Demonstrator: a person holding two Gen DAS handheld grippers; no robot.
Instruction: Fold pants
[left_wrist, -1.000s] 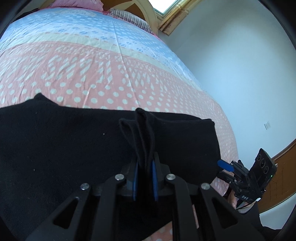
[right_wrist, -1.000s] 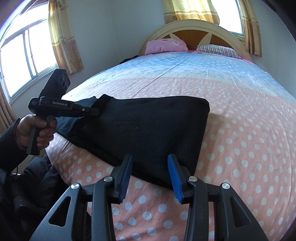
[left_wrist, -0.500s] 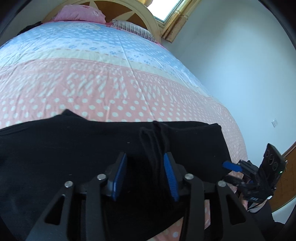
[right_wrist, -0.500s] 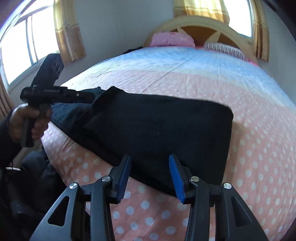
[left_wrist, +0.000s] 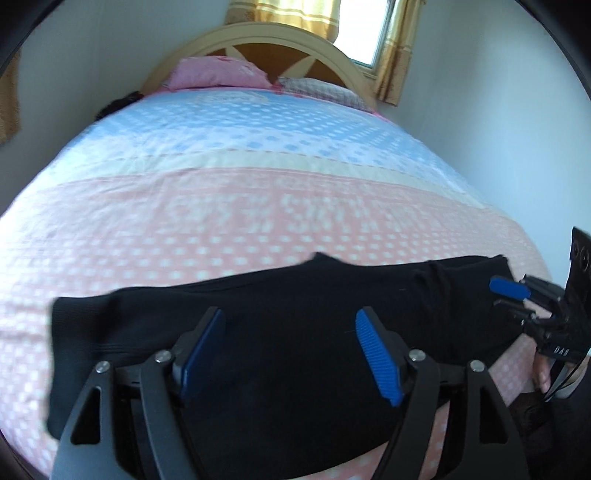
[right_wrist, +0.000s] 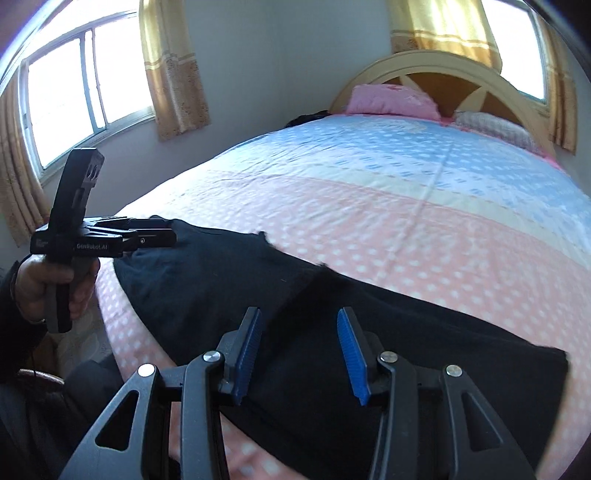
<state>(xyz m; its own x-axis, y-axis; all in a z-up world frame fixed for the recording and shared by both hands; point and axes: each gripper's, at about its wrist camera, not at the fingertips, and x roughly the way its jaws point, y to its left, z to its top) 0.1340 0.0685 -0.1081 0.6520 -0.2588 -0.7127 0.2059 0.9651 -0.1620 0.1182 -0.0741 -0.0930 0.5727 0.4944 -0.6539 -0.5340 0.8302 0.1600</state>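
The black pants (left_wrist: 295, 325) lie folded in a long band across the near edge of the bed; they also show in the right wrist view (right_wrist: 229, 280). My left gripper (left_wrist: 295, 350) is open and empty, just above the pants' middle. My right gripper (right_wrist: 301, 350) is open and empty, over the near edge of the pants. The right gripper shows at the right in the left wrist view (left_wrist: 517, 295), by the pants' right end. The left gripper shows at the left in the right wrist view (right_wrist: 162, 236), by the pants' left end.
The bed (left_wrist: 258, 206) has a pink and blue dotted cover. A pink pillow (left_wrist: 218, 72) and a wooden headboard (left_wrist: 258, 37) stand at the far end. Walls are to the right and windows with yellow curtains (right_wrist: 173, 66) to the left.
My left gripper has opened and let go of the pants' fold, then drawn back and turned left. The pants now lie flat. My right gripper has moved closer over the pants.
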